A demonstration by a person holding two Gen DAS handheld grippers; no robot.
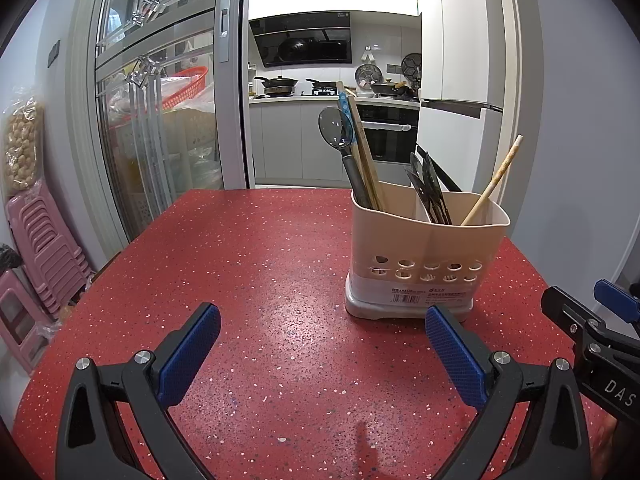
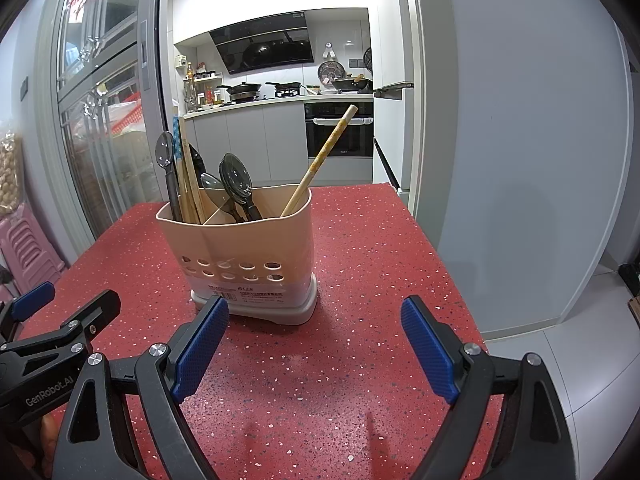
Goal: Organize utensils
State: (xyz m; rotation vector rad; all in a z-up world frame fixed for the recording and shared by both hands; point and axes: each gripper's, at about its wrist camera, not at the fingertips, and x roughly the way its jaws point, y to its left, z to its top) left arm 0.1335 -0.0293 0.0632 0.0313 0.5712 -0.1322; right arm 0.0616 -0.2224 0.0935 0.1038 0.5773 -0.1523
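A beige utensil holder (image 1: 424,256) (image 2: 248,248) with compartments stands upright on the red speckled table (image 1: 240,264) (image 2: 360,248). Its left compartment holds a dark spoon (image 1: 335,127) (image 2: 164,150) and wooden chopsticks (image 1: 362,148) (image 2: 186,168). More dark spoons (image 1: 430,188) (image 2: 236,178) stand in the middle, and a single chopstick (image 1: 496,178) (image 2: 320,160) leans at the right. My left gripper (image 1: 322,312) (image 2: 68,298) hovers open just short of the holder, to its left. To the right of it, my right gripper (image 2: 316,306) (image 1: 584,300) is open too, nothing between its pads.
Stacked pink stools (image 1: 44,240) (image 2: 24,244) stand left of the table by a glass sliding door (image 1: 160,100). A kitchen with an oven (image 1: 386,136) lies beyond. The table's right edge (image 2: 452,280) drops to a grey floor (image 2: 560,360) by a wall.
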